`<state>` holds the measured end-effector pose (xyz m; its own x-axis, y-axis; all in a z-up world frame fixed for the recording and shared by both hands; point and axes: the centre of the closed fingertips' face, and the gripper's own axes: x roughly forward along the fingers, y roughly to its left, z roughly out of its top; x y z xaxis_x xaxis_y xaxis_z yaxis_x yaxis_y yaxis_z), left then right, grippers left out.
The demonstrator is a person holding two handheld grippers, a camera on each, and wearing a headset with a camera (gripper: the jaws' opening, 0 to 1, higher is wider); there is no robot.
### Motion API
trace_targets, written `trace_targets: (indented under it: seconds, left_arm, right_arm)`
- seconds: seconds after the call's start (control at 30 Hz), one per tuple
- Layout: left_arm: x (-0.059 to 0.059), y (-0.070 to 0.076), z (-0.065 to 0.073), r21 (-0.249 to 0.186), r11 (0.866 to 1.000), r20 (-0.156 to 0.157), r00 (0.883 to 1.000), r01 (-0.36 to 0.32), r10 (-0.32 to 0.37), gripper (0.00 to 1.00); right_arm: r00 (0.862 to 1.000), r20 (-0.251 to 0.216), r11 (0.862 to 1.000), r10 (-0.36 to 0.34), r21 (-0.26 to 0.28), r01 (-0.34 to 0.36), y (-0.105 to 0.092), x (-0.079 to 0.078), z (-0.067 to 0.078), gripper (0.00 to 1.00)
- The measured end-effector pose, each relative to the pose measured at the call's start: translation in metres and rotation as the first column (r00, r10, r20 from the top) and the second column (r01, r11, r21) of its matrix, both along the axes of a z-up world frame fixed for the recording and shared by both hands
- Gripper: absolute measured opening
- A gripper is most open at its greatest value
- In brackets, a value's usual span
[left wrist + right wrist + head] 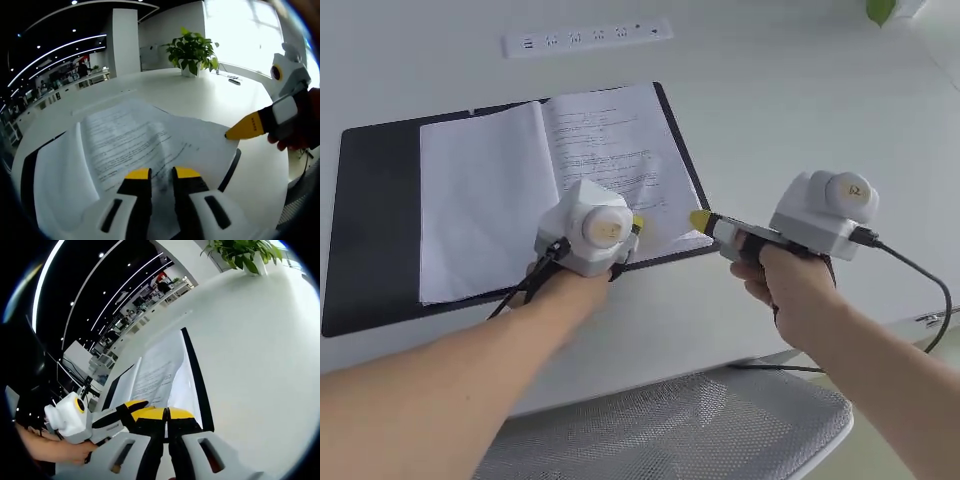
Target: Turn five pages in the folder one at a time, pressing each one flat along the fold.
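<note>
A black folder lies open on the white table, with a blank sheet on its left side and a printed page on its right. My left gripper rests low over the printed page's bottom part; its yellow-tipped jaws stand a narrow gap apart with nothing between them. My right gripper comes in from the right, shut on that page's lower right corner. In the right gripper view the jaws meet, and the left gripper lies just beside them.
A white power strip lies at the back of the table. A potted plant stands beyond the folder. A grey mesh chair sits under the table's near edge. A black cable trails from the right gripper.
</note>
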<state>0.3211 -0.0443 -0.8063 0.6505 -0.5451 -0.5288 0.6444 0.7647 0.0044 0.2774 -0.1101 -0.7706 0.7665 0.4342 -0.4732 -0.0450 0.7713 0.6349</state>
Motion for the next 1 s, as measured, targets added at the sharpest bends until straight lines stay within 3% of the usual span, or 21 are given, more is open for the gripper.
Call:
trace_targets:
  seconds: [0.17,0.3,0.5,0.73,1.0]
  left_arm:
    - [-0.001,0.000,0.001,-0.010,1.000,-0.013,1.000,-0.002,0.002,0.15]
    - [-0.004,0.007,0.004,-0.014,1.000,-0.049,0.999,-0.013,0.013,0.18]
    - [-0.009,0.039,0.013,0.003,0.999,-0.098,0.994,-0.039,0.039,0.25]
    - [-0.017,0.075,0.040,-0.012,0.998,-0.086,0.995,-0.055,0.054,0.29]
    - [-0.027,0.107,0.082,-0.094,0.989,-0.068,0.992,-0.111,0.105,0.30]
  right_arm:
    - [1.000,0.007,1.000,0.000,0.000,0.000,0.002,0.000,0.006,0.00]
    - [1.000,0.025,1.000,0.004,0.005,-0.005,0.005,0.002,0.014,0.00]
    - [0.997,0.077,0.999,0.020,0.025,-0.022,0.016,0.003,0.037,0.00]
    - [0.989,0.134,0.997,0.061,0.035,-0.066,0.033,0.002,0.066,0.00]
    - [0.971,0.201,0.990,0.127,0.039,-0.137,0.063,0.000,0.096,0.00]
